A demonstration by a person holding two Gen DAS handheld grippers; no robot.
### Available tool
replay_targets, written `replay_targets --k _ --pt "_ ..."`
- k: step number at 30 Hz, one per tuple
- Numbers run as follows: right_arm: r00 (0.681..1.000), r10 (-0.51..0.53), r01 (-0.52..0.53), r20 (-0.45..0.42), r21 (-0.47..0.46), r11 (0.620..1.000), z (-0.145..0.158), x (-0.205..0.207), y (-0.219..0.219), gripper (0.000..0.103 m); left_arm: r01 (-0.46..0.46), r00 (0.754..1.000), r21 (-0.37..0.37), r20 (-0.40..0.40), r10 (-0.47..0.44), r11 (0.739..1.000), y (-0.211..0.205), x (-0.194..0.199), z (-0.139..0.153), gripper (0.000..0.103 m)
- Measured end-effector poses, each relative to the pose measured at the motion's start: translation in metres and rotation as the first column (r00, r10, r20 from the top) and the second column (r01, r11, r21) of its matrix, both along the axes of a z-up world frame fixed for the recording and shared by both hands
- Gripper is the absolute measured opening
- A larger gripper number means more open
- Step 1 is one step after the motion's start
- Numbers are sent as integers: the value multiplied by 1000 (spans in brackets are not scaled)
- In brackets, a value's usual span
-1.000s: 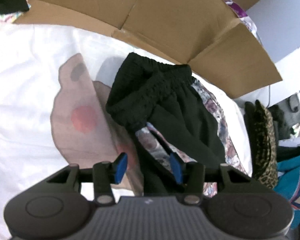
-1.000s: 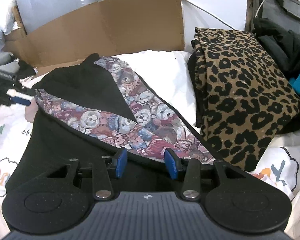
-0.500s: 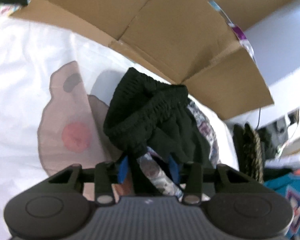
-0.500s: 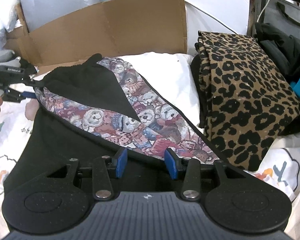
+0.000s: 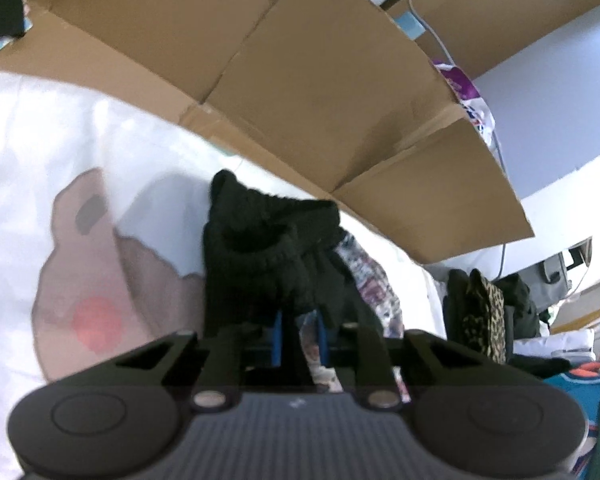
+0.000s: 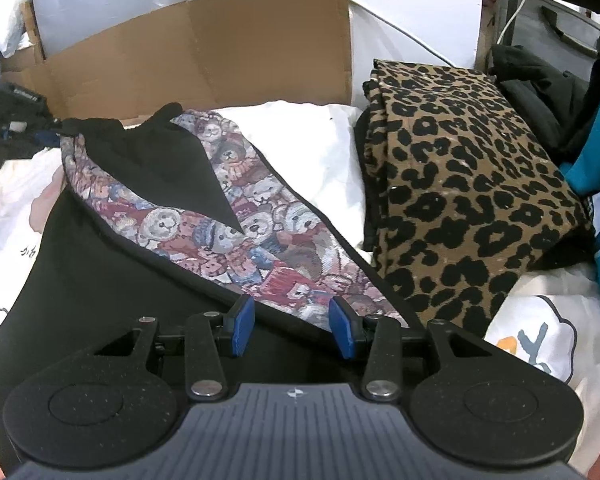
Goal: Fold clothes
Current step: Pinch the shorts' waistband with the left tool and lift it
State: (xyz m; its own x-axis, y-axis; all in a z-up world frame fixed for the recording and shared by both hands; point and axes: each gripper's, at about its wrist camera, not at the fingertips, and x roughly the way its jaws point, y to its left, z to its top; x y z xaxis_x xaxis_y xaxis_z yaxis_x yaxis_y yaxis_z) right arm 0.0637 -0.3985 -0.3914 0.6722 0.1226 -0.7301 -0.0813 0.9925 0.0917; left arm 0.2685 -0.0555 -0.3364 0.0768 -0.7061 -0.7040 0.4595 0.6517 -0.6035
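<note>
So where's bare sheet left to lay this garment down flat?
Bare white sheet lies between the teddy-bear garment and the leopard-print stack, below the cardboard. More lies left of the black cuff. The right side is crowded with clothes.

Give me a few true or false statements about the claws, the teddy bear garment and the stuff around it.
1. The left claw grips the garment. True; its jaws have just been closing on the fabric.
2. The right claw is clamped on the leopard cloth. False: it is open over the garment.
3. The leopard cloth lies right of the garment in the right wrist view. True.
4. The cardboard lies on the garment. False: it stands behind it.
</note>
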Motion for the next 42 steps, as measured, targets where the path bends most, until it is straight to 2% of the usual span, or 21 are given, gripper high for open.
replay_targets --k 4,7,9,15,23,34,38,42 --pt "999 -32 32 12 28 999 -1 -3 -7 48 32 999 47 36 -34 998 -23 3 14 17" --pt "999 -42 40 20 56 998 -2 -5 -10 48 16 999 57 33 -18 998 -38 10 19 17" --pt "999 -36 34 29 71 997 -1 -7 -11 48 -6 1000 62 27 4 998 -50 14 19 17" --pt "998 -30 26 53 80 996 3 -11 -16 48 3 998 88 59 -8 996 -89 14 22 16" --pt "996 -58 51 62 103 993 5 -19 -30 49 -34 994 120 102 22 992 -122 16 15 16" --pt "994 -109 110 -15 99 989 -10 -15 -44 49 -110 988 184 126 88 977 -160 17 -3 16" --pt "988 -148 153 -50 111 982 -18 -15 -53 49 -107 988 212 132 80 971 -171 17 -7 16" --pt "988 -139 146 -72 105 984 -23 -18 -55 49 -97 986 229 153 63 969 -183 17 -16 16"
